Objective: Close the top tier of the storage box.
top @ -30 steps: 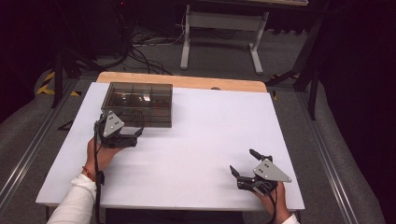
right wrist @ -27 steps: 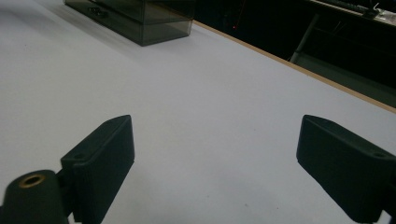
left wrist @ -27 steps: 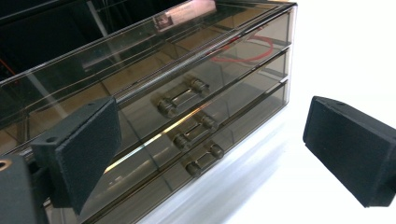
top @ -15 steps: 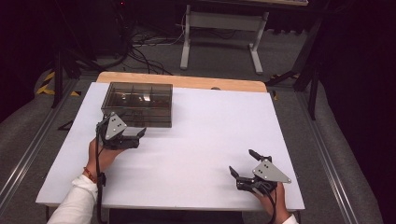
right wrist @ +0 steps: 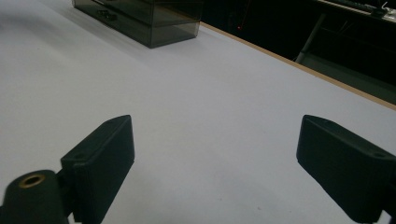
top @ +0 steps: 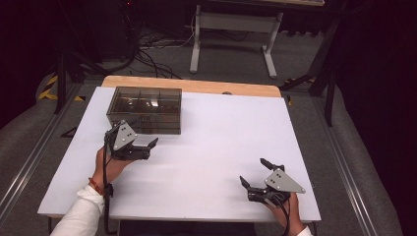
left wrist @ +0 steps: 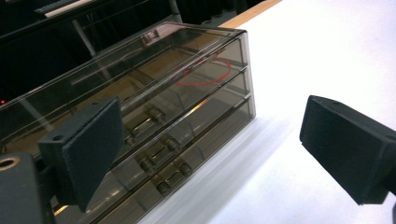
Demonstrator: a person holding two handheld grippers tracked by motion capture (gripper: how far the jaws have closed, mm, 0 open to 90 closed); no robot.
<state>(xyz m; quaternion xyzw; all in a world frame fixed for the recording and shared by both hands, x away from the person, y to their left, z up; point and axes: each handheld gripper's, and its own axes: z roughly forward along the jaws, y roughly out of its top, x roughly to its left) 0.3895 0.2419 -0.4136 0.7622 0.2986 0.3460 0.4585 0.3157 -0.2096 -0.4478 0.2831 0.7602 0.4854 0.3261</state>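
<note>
Gaping wide with nothing between its jaws, the left gripper (top: 146, 146) is hovering just in front of the smoky drawer box (top: 145, 109) — its handled drawer fronts (left wrist: 161, 154) are facing it. The right gripper (top: 255, 174) is sitting well apart near the white table's (top: 221, 132) front right corner, jaws likewise spread — empty.

I held the left gripper (top: 146, 145) forward on my left side with its jaws spread wide, while the right gripper (top: 254, 173) sat low near my right, jaws equally parted and empty.
</note>
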